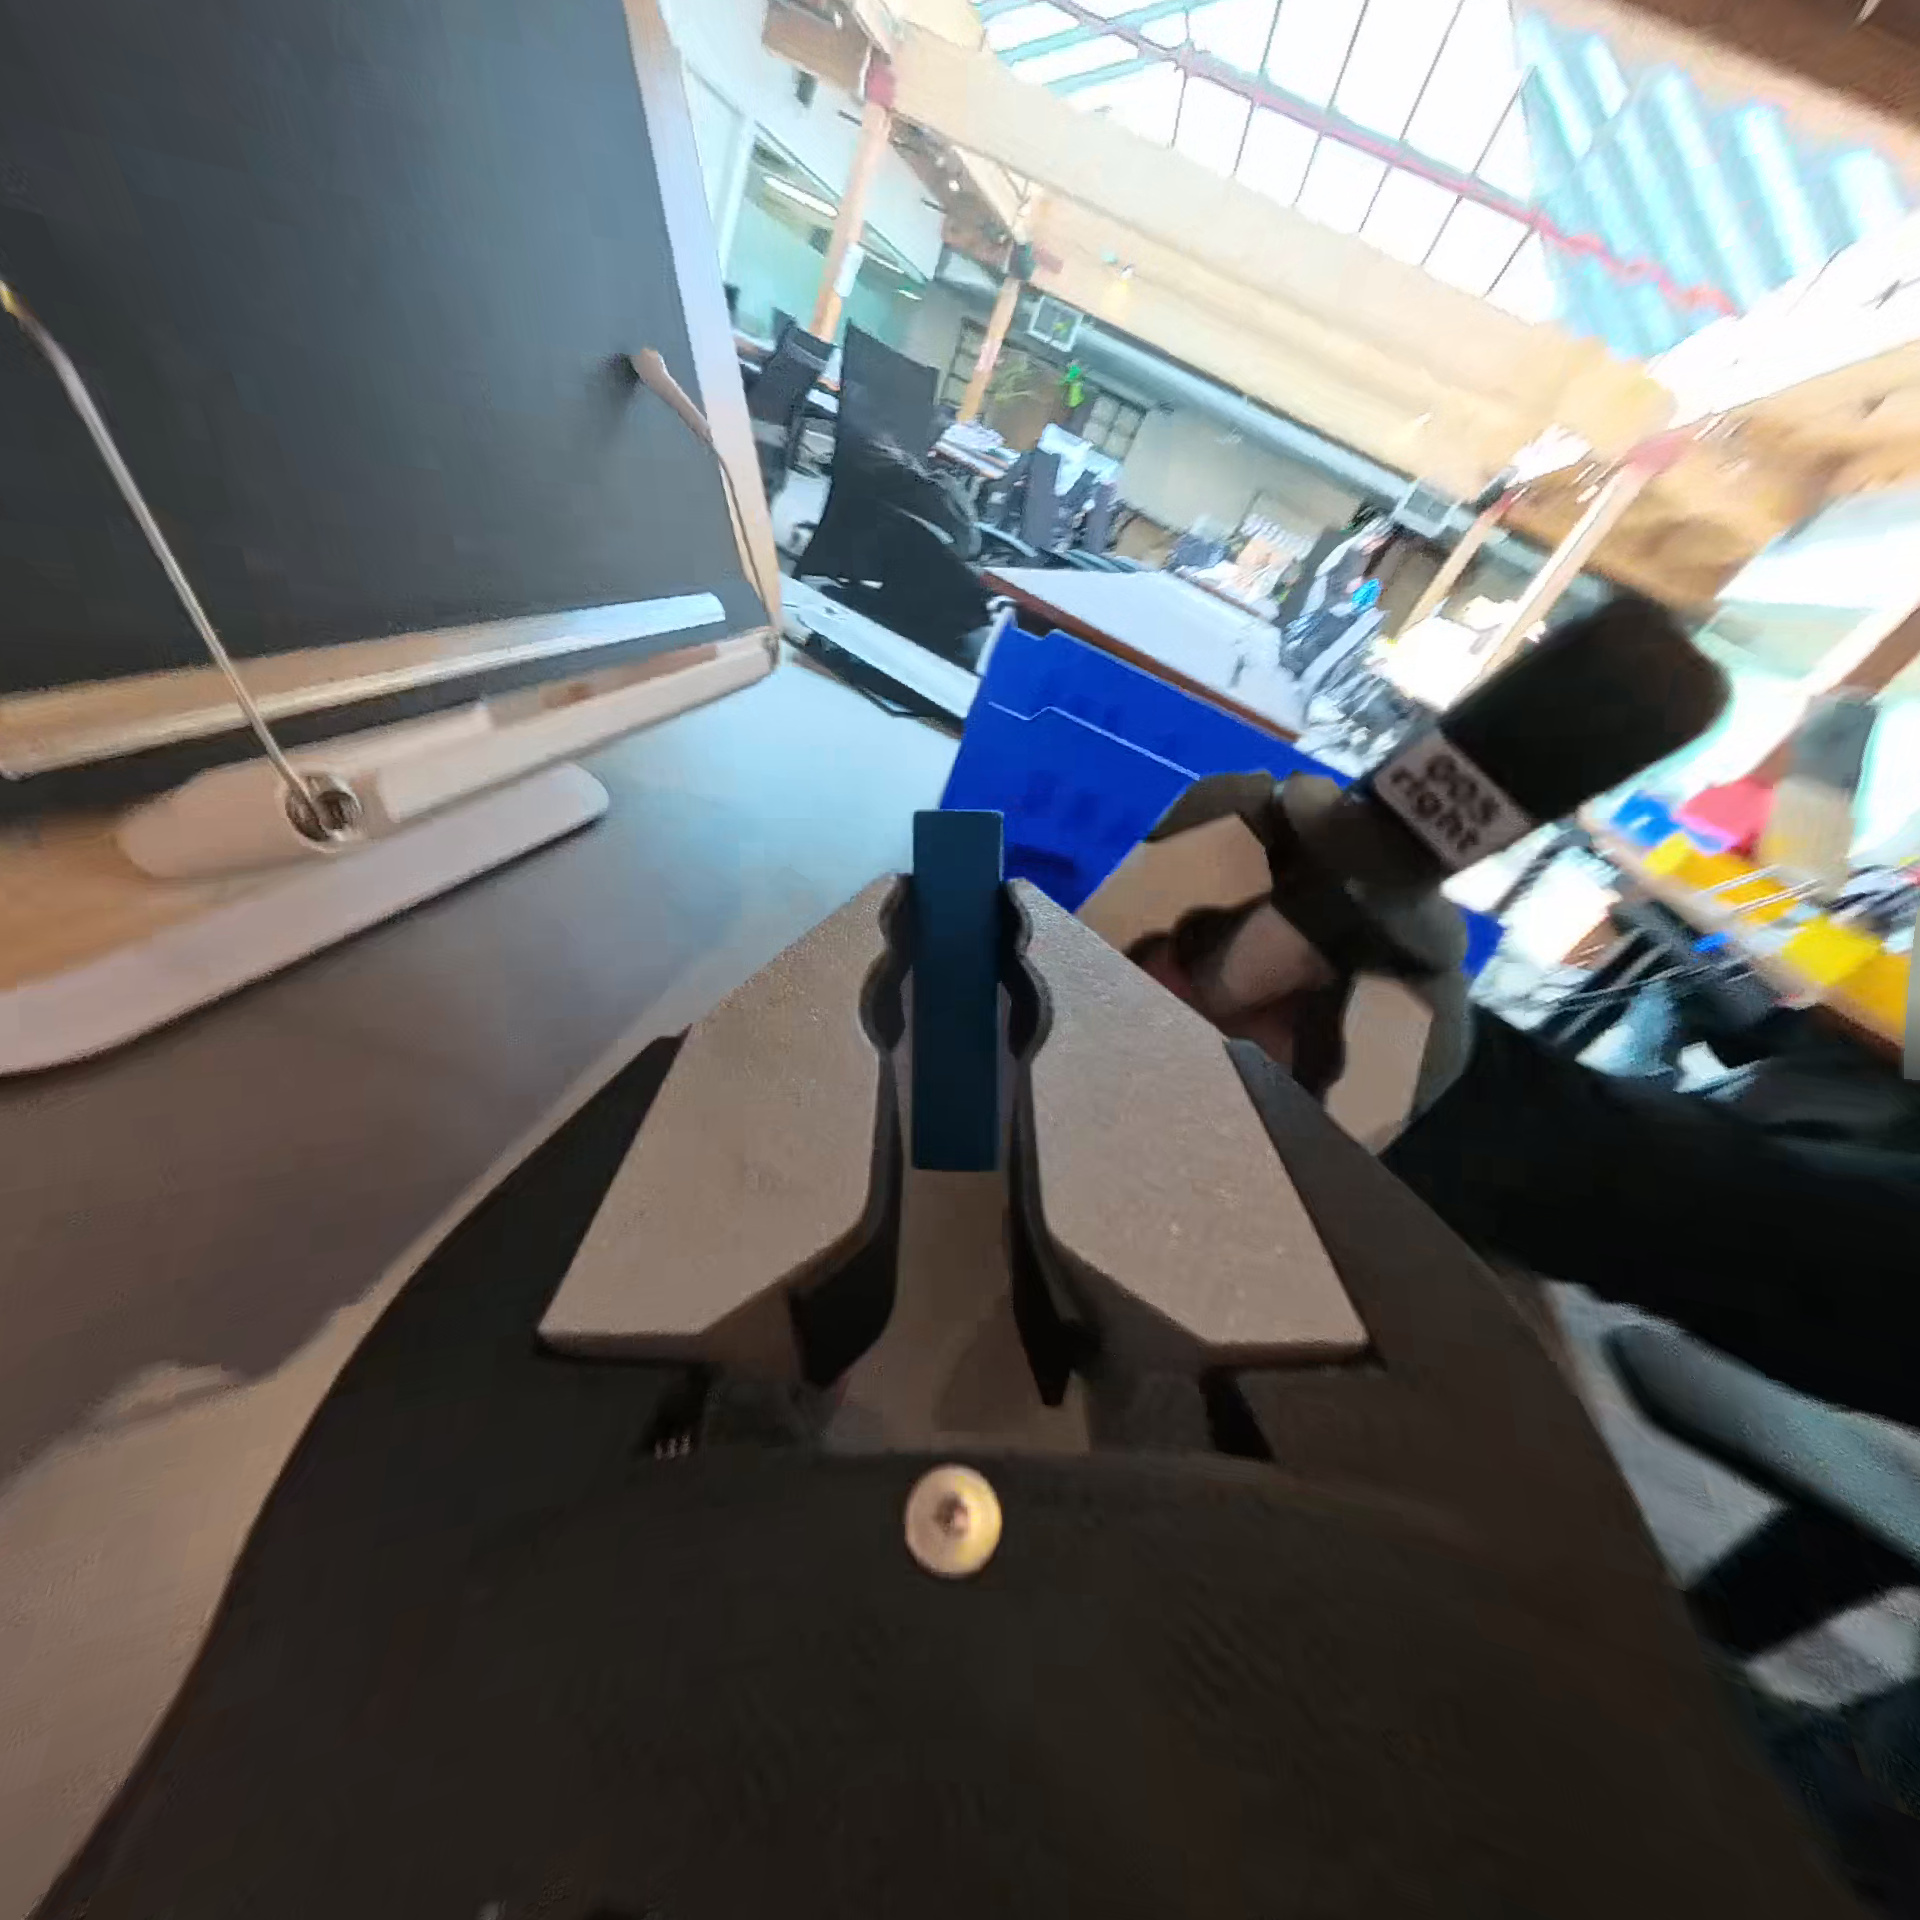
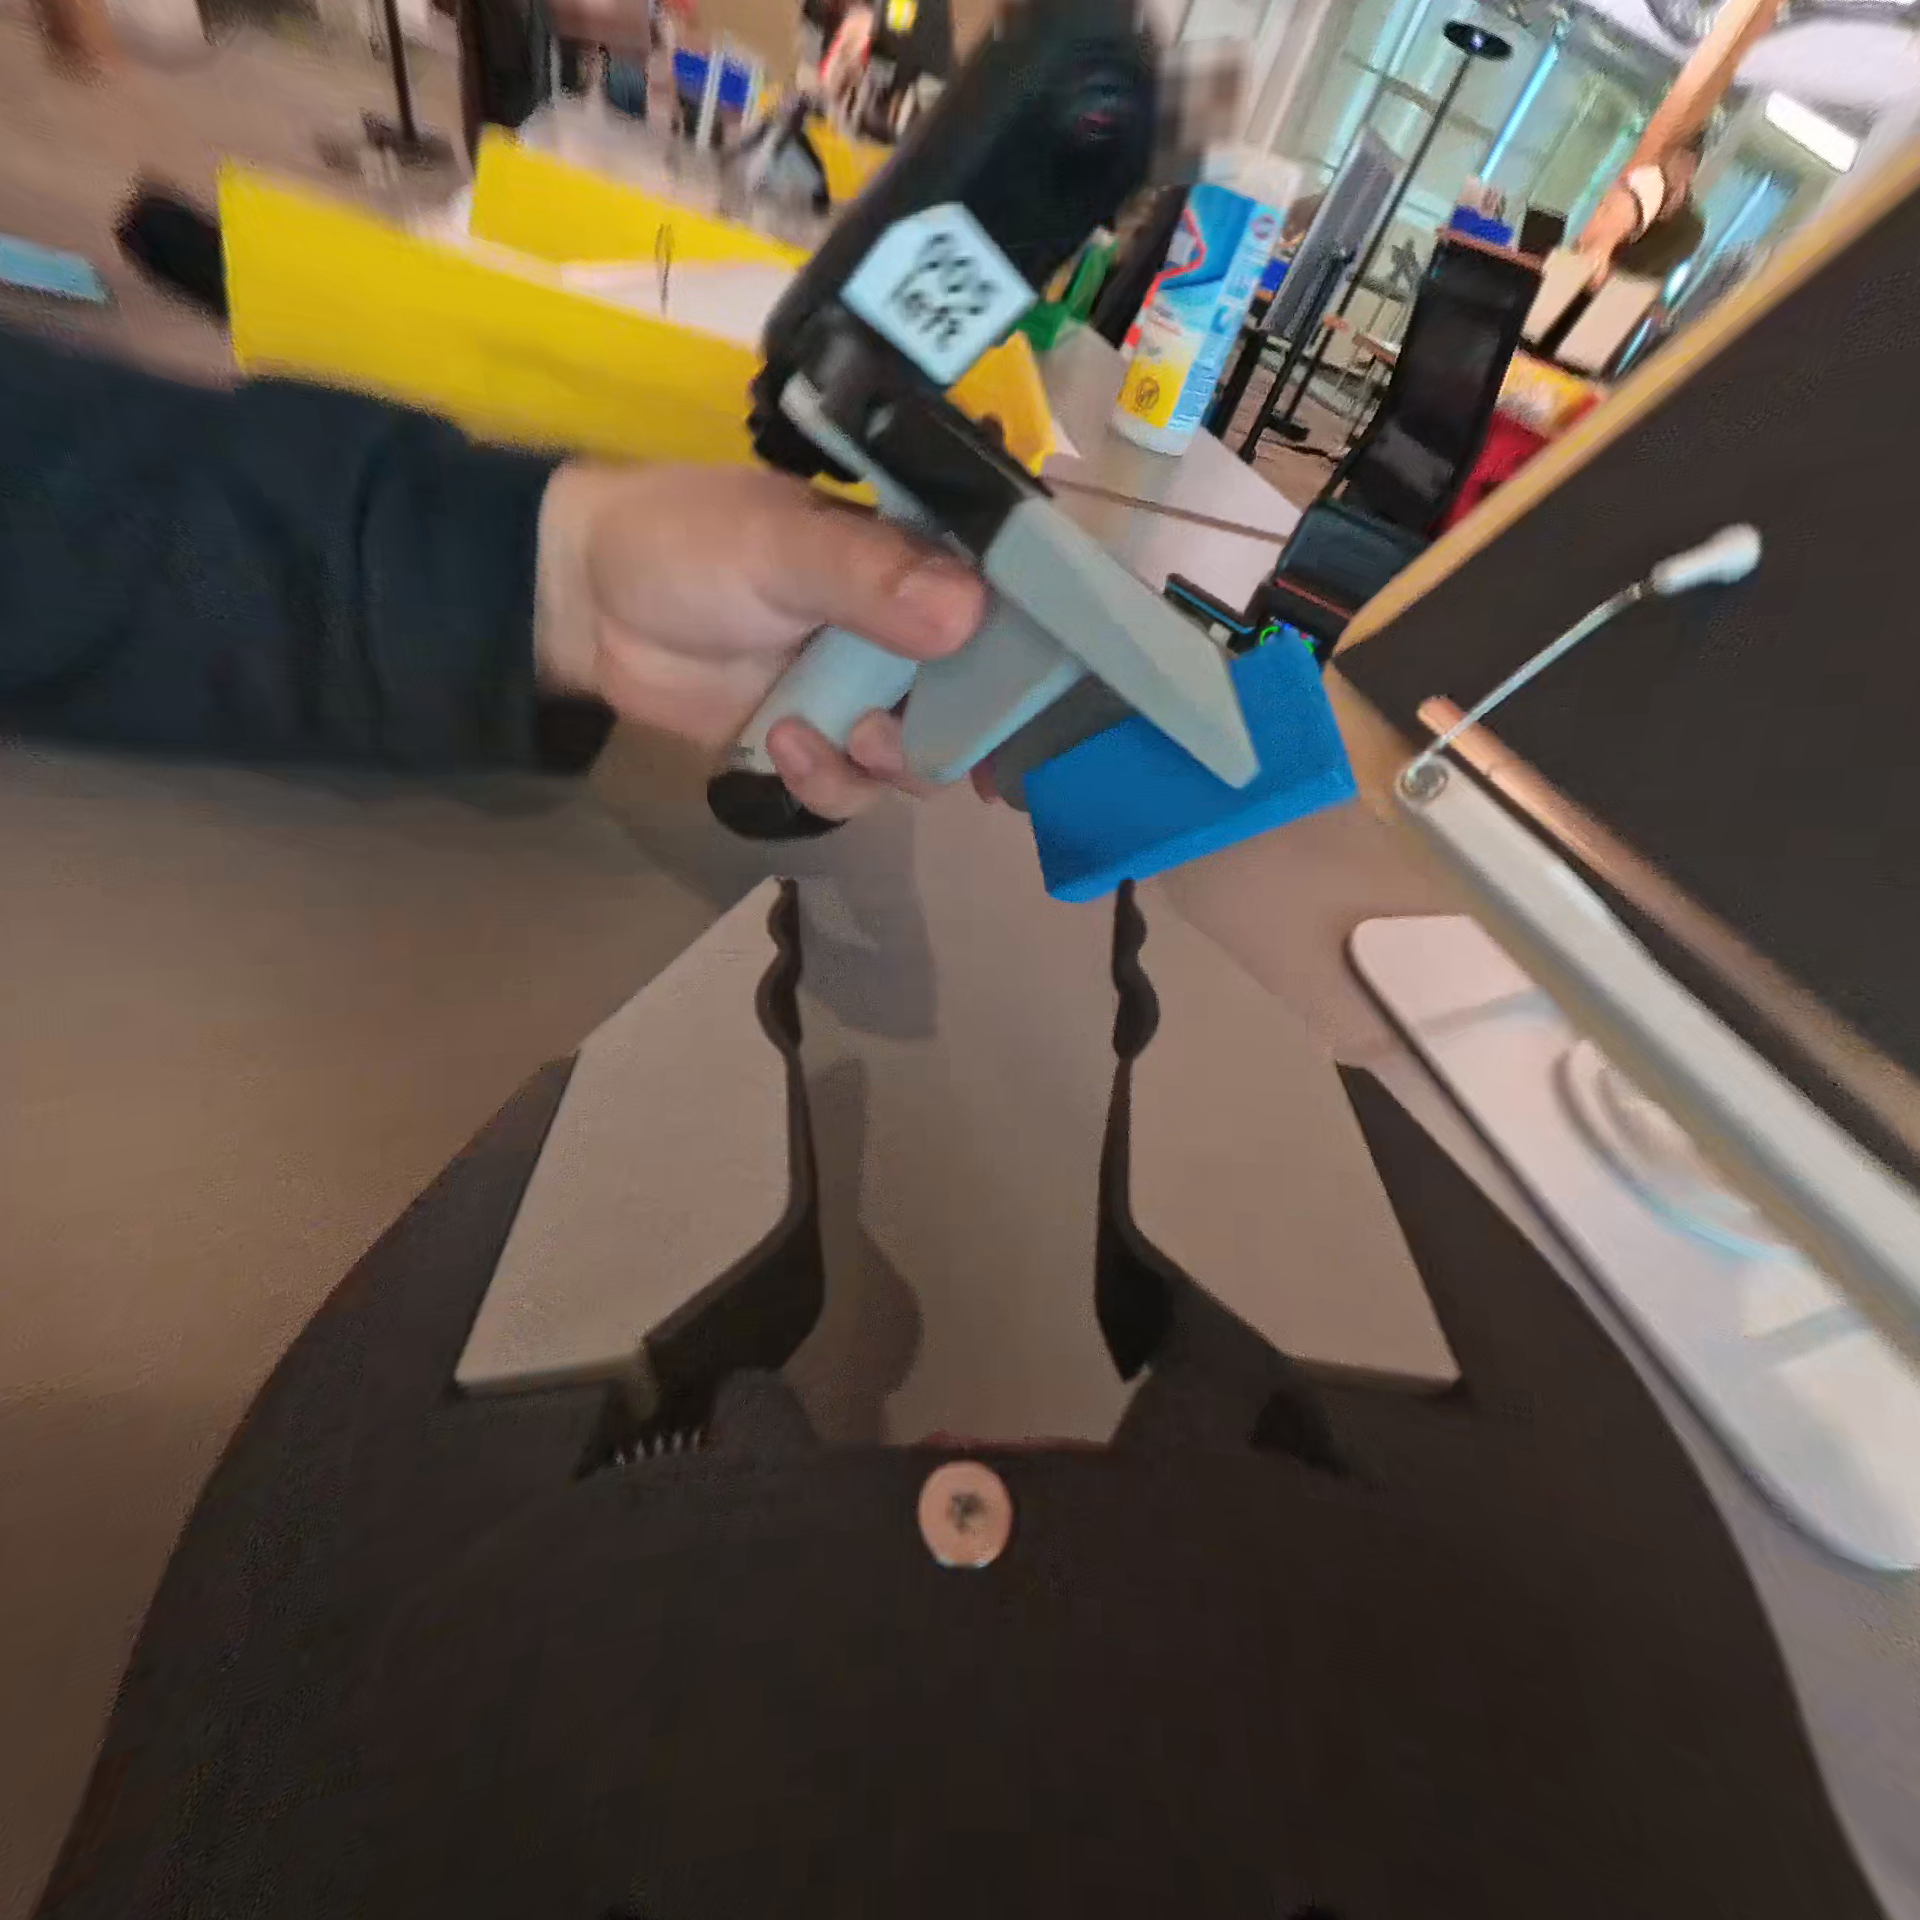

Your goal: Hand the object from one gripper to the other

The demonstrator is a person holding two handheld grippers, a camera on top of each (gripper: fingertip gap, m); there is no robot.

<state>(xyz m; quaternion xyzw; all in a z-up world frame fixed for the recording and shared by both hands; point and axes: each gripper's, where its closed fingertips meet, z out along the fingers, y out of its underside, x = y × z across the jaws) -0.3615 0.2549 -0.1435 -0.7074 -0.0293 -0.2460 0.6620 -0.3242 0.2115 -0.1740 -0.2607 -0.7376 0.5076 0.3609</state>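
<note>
In the left wrist view, a dark board (image 1: 343,343) on a white stand (image 1: 312,904) is leaning at the left, with a thin metal rod (image 1: 156,540) running down to a screw at its base. The stand is sitting on a dark table (image 1: 468,1039). At centre, the left gripper (image 1: 956,914) is pinching a blue block (image 1: 957,987) between its grey fingers (image 1: 769,1122); the jaws are closed to the block's thin width and the block is standing upright, its top poking past the fingertips. Behind it a blue bin (image 1: 1081,769) is showing. Just to the right, the right gripper (image 1: 1195,914) is hanging near the block without touching it, its jaws looking parted, with a dark sleeve (image 1: 1683,1143) trailing off to the right.

In the right wrist view, a dark sleeve (image 2: 260,561) is reaching in from the left, and a hand (image 2: 727,613) is gripping the left gripper's handle. Yellow bins (image 2: 468,312) are blurring behind it. The left gripper (image 2: 1195,727) is clamping the block (image 2: 1174,800), which is lying flat and tilted, in the air just above the tip of the right gripper's right finger; touching or not, I cannot tell. The right gripper (image 2: 951,904) is standing wide open and empty, its fingers (image 2: 665,1174) well apart below the block. At the right, the board (image 2: 1714,540) and stand (image 2: 1621,1247) are slanting across the frame.
</note>
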